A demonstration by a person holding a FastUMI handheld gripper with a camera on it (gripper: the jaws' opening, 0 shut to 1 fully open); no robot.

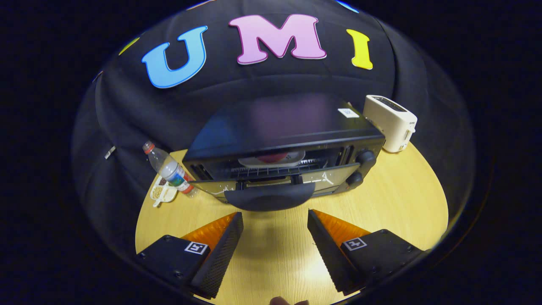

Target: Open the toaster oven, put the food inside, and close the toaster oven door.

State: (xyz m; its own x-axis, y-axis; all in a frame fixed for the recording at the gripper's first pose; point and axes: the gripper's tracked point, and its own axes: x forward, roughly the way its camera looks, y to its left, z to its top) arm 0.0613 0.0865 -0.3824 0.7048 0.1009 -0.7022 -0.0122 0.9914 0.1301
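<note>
1. A black toaster oven sits on a round, light wooden table, in front of a dark cloth wall.
2. The oven door hangs partly open, tilted forward and down, with its wide dark handle nearest the viewer.
3. Inside, on the wire rack, rests a white plate holding something red, the food; what kind of food cannot be made out.
4. Two round knobs sit one above the other on the oven's right front.
5. The gripper hovers over the table just in front of the door handle. Its two fingers are spread wide apart and grasp nothing; bare tabletop shows between them.
6. Left of the oven, a clear plastic water bottle with a red cap leans at an angle. Just beside its base lies a small white snack packet.
7. Behind the oven's right corner stands a cream-coloured toaster.
8. A fingertip of the person holding the gripper peeks in beneath the fingers.
</note>
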